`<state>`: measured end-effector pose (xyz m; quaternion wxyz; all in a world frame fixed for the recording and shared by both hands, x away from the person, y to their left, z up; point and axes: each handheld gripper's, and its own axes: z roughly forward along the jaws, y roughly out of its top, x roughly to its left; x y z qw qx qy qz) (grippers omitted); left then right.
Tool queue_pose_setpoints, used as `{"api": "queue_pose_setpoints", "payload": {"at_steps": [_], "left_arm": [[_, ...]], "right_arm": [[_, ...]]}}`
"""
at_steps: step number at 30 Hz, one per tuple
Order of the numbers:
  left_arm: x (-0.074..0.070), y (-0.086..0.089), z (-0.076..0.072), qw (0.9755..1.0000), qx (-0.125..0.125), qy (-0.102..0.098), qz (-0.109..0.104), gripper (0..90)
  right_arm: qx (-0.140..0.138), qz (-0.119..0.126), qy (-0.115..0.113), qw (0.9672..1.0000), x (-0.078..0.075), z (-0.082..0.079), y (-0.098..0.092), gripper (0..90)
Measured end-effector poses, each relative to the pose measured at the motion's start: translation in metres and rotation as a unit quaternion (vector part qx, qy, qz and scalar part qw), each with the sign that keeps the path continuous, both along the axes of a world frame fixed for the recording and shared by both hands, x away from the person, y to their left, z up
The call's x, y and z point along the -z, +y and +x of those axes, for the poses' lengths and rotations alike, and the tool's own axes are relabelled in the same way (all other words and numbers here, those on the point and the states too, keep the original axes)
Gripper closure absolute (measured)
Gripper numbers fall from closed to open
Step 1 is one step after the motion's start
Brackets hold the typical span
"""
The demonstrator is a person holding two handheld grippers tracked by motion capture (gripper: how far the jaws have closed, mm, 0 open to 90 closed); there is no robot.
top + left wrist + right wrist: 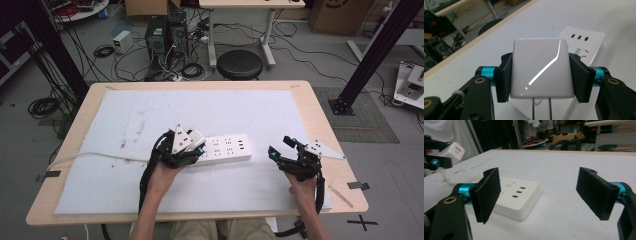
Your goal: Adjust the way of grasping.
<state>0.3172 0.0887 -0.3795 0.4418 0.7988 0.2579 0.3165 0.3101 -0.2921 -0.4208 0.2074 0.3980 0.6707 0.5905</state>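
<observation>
While left tool (541, 75) clamps charger (541, 67) above power strip (225, 148) | right tool (544, 195) wide, beside strip

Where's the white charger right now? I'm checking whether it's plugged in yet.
The white charger sits clamped in the left gripper, prongs out, just above the power strip's left end.

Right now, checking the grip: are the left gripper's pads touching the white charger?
Touching. The left gripper view shows both pads pressed flat against the white charger's sides.
</observation>
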Motion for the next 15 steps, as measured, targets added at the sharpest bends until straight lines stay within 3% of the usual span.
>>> {"api": "queue_pose_setpoints", "payload": {"at_steps": [3, 7, 10, 15], "left_arm": [[0.001, -0.009, -0.006, 0.9995, 0.006, -0.028, 0.015, 42.4], [0.004, -0.021, -0.013, 0.9964, 0.020, -0.071, 0.040, 42.4], [0.009, -0.029, -0.019, 0.9919, 0.030, -0.107, 0.062, 42.4], [0.015, -0.040, -0.028, 0.9843, 0.049, -0.150, 0.078, 42.4]], "right_arm": [[-0.025, -0.003, 0.006, 0.9997, -0.011, 0.001, 0.005, 20.3], [-0.061, -0.001, 0.022, 0.9979, -0.024, 0.005, 0.012, 20.3], [-0.082, -0.002, 0.027, 0.9962, -0.030, 0.007, 0.019, 20.3], [-0.107, -0.004, 0.029, 0.9938, -0.036, 0.009, 0.028, 20.3]]}}
